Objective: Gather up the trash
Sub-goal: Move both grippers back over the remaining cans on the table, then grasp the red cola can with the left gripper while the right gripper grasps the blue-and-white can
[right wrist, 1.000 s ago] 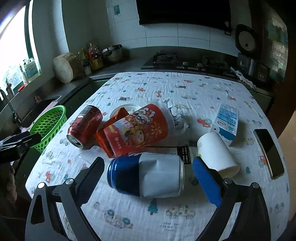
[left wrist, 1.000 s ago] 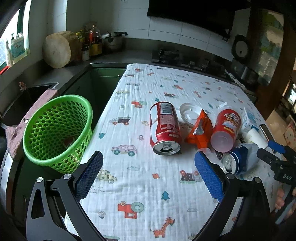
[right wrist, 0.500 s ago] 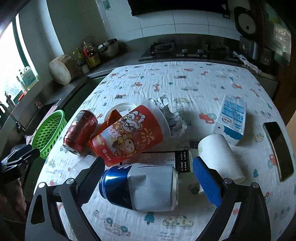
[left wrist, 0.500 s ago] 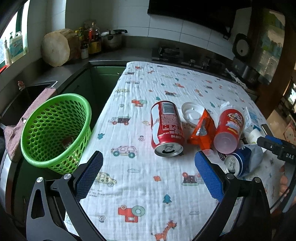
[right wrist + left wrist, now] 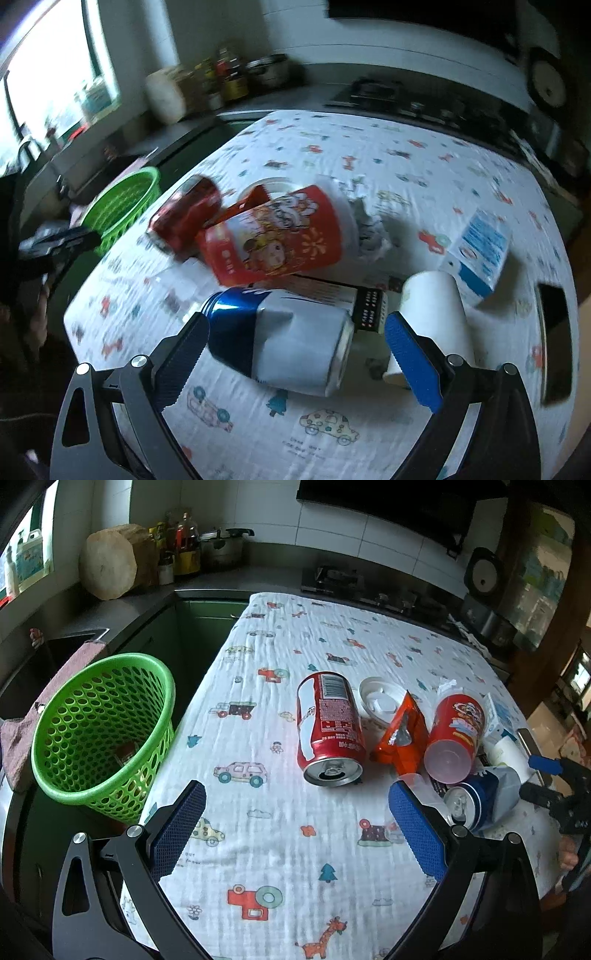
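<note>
Trash lies on the patterned tablecloth: a red soda can (image 5: 328, 727), an orange wrapper (image 5: 402, 734), a red printed cup (image 5: 454, 734) and a blue-and-white can (image 5: 480, 801). My left gripper (image 5: 295, 827) is open and empty over bare cloth in front of the red can. My right gripper (image 5: 291, 350) is open, its jaws standing either side of the blue-and-white can (image 5: 280, 343). The red cup (image 5: 273, 240), red can (image 5: 184, 218) and a white paper cup (image 5: 432, 317) lie around it. The green basket (image 5: 99, 731) stands at the table's left edge.
A milk carton (image 5: 480, 254), crumpled paper (image 5: 365, 229), a white lid (image 5: 380, 701) and a black phone (image 5: 554, 339) lie on the cloth. Counter with chopping block (image 5: 110, 565), bottles and pot at back left. Stove at the back.
My right gripper has moved down and forward onto the blue-and-white can, so its jaws now straddle it. My left gripper has barely shifted.
</note>
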